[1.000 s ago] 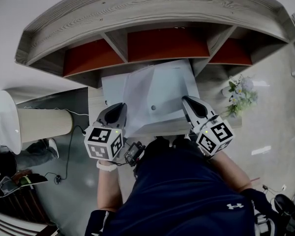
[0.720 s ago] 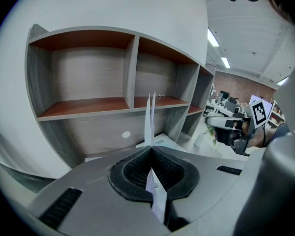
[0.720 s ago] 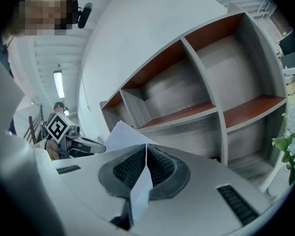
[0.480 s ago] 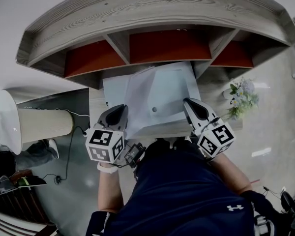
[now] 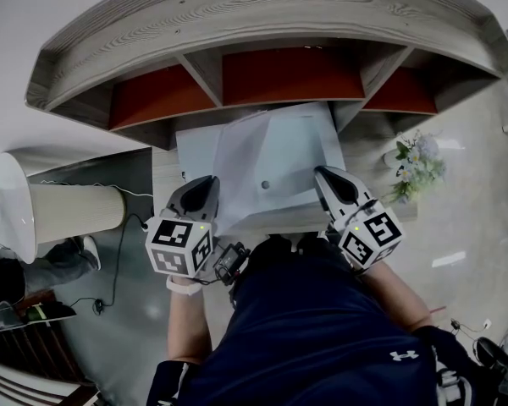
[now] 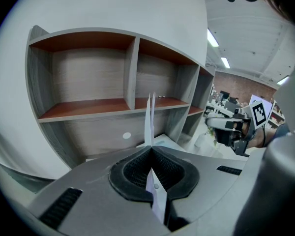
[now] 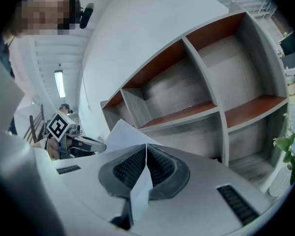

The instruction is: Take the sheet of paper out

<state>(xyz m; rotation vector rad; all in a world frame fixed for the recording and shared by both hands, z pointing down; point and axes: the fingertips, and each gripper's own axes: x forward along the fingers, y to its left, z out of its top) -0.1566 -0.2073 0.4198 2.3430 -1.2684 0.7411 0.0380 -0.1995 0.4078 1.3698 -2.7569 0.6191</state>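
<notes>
The left tool and right tool each clamped an opposite edge of the sheet of paper, which stretched between them above the desk, probably to keep it flat while drawn out.

You hold two grippers: the left gripper and the right gripper. There is one bench. On it you have one sheet of paper and one pale folder. At the far side stands one shelf with three open boxes. One lamp is on the left. One bunch of flowers is on the right.
</notes>
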